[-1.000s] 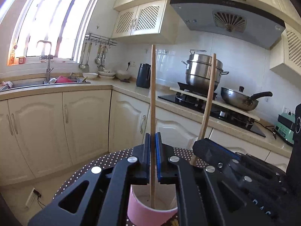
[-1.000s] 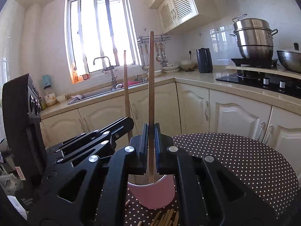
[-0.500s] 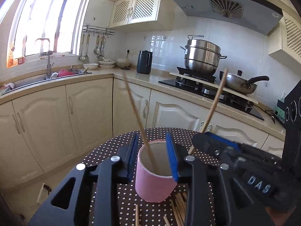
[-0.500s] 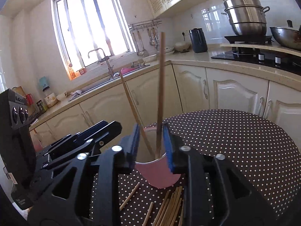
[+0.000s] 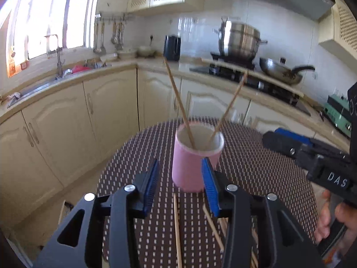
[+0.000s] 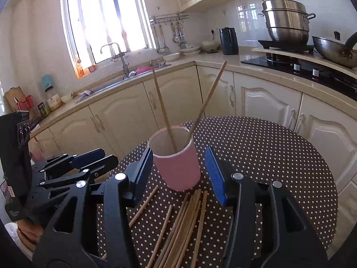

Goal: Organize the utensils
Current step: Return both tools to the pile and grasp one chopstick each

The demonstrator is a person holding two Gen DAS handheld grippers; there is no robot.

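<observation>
Standing just ahead of both grippers, the pink cup [image 6: 178, 166] sits upright on the dotted round table [image 6: 279, 156] with 2 chopsticks in it: the left-leaning chopstick [image 6: 164, 111] rests toward the cup's far-left inside wall, the right-leaning chopstick [image 6: 208, 98] crosses the rim on the far-right side, their tops spread well apart. Right gripper [image 6: 178, 174]: jaws opening, roughly half wide, nothing gripped; the cup's lower body shows between the blue pads [image 6: 214, 174] but the pads do not touch it, cup is slightly beyond the fingertips. Left gripper [image 5: 180, 187]: jaws opening, a bit narrower than the right, empty; cup base sits just past its tips, centred to slightly right of the gap, the right pad looks very near the cup wall, contact cannot be told in the blur. Loose chopsticks [image 6: 185, 223] lie flat on the table directly below and between the right gripper's fingers, a tight bundle under its right half plus several strays fanned toward its left finger. In the left wrist view, 1 single stick [image 5: 177, 230] lies under the gap, more sticks under the left gripper's right finger. Each gripper appears in the other's view: the left one low at the left side of the right gripper, a hand [image 5: 334, 218] holding the right one at the left gripper's right.
</observation>
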